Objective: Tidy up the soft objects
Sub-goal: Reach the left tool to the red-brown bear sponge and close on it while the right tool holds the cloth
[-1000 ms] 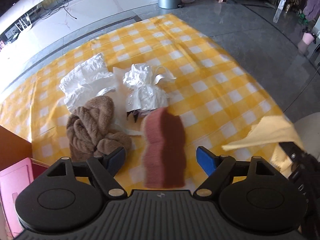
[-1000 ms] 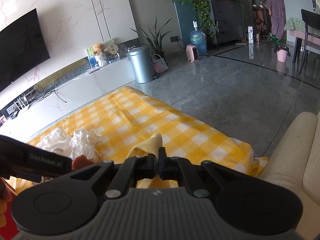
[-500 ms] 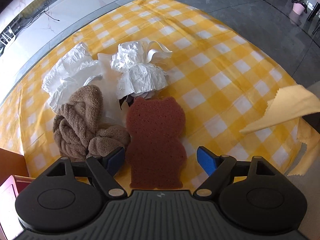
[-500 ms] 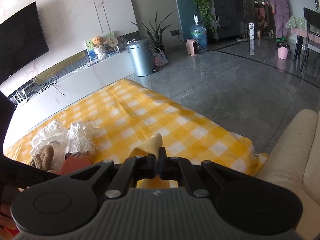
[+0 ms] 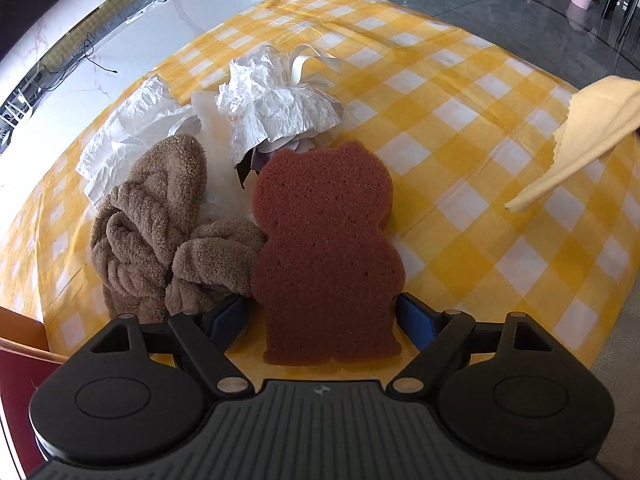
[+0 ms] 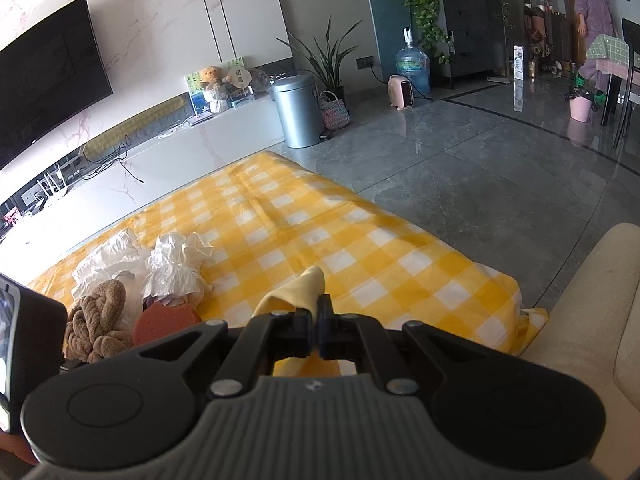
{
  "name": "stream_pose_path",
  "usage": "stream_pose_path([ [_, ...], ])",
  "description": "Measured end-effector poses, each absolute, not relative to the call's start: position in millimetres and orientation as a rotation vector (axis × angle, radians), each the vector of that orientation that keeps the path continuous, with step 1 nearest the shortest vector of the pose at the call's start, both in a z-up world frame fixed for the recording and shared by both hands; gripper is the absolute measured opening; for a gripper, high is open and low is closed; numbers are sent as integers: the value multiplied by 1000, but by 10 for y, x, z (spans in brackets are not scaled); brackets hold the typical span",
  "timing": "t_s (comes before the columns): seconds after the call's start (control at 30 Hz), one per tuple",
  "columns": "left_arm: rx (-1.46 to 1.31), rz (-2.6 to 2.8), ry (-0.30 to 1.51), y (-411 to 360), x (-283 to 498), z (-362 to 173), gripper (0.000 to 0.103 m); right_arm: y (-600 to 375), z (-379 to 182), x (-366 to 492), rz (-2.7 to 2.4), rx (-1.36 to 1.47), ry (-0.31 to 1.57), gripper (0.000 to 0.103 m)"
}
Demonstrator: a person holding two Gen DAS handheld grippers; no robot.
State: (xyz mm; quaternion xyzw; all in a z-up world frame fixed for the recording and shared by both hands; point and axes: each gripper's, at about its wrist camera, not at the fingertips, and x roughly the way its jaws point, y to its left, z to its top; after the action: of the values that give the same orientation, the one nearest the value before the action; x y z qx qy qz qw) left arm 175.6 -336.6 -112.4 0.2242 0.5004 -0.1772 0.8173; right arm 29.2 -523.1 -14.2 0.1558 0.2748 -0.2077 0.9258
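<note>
A reddish-brown bear-shaped sponge (image 5: 324, 240) lies flat on the yellow checked tablecloth (image 5: 460, 120). My left gripper (image 5: 322, 318) is open just above it, its blue pads on either side of the sponge's lower end without pressing it. A knotted brown towel (image 5: 152, 232) touches the sponge's left side. Behind them lie a crumpled white plastic bundle (image 5: 276, 108) and a second white bag (image 5: 132, 136). My right gripper (image 6: 318, 320) is shut on a pale yellow cloth (image 6: 300, 292), held above the table's near right edge; the same yellow cloth (image 5: 592, 136) shows in the left wrist view.
A red box (image 5: 16, 360) and a wooden edge (image 5: 20, 328) sit at the table's near left. A cream sofa (image 6: 592, 320) borders the right side. Across the grey floor stand a metal bin (image 6: 298, 110) and a person (image 6: 592, 20) far off.
My left gripper has come down toward the sponge, which now lies between its open fingers. The right gripper has stayed where it was, still holding the yellow cloth.
</note>
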Motion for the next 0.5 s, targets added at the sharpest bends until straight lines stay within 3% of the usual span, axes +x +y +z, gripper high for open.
stream_pose_path([
  [0.07, 444, -361, 1049, -3349, 1731, -1137, 98, -5243, -151, 285, -434, 327, 563, 0],
  [0.17, 344, -364, 1077, -3262, 1735, -1128, 74, -5257, -171, 294, -446, 331, 571, 0],
  [0.2, 351, -354, 1087, -3240, 1726, -1116, 70, -5259, -176, 298, -445, 329, 574, 0],
  [0.5, 352, -436, 1088, -3028, 1514, -819, 69, -5199, -172, 351, -421, 288, 585, 0],
])
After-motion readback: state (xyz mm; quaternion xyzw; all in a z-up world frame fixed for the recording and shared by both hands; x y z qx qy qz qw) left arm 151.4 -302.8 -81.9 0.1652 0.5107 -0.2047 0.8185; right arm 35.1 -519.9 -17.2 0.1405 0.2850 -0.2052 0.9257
